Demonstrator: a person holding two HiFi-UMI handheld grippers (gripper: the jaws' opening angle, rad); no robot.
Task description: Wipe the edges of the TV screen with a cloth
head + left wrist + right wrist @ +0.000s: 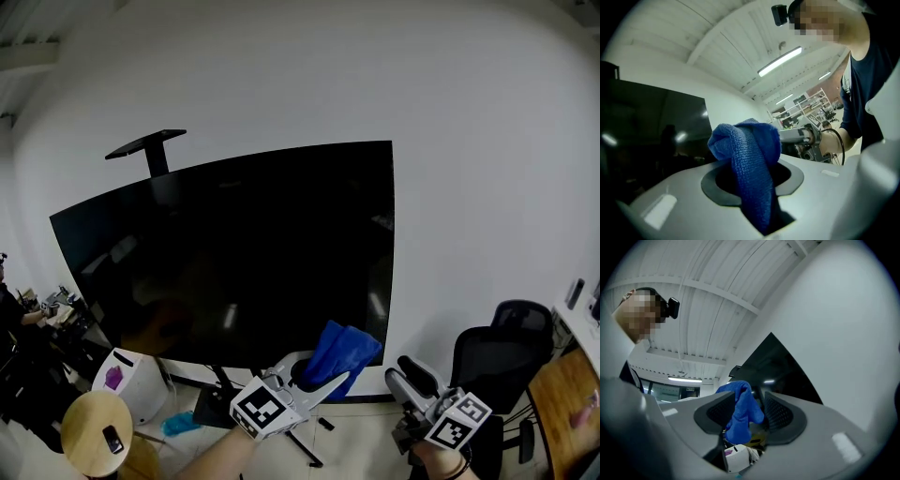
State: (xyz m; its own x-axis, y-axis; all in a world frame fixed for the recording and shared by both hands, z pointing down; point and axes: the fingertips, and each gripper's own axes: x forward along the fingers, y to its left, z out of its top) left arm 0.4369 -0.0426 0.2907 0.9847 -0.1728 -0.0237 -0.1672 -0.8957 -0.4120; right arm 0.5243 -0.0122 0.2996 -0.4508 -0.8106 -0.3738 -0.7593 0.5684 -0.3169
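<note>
Blue cloth (340, 359) is clamped between the closed jaws of the left gripper (330, 382), low by the lower right corner of the TV screen (244, 253). Right gripper (405, 375), alongside, has jaws apart, holding nothing.

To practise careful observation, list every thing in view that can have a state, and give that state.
TV screen: switched off, dark.
left tongs: shut on the blue cloth.
blue cloth: bunched up, held off the floor.
right tongs: open, holding nothing.
office chair: unoccupied.
</note>
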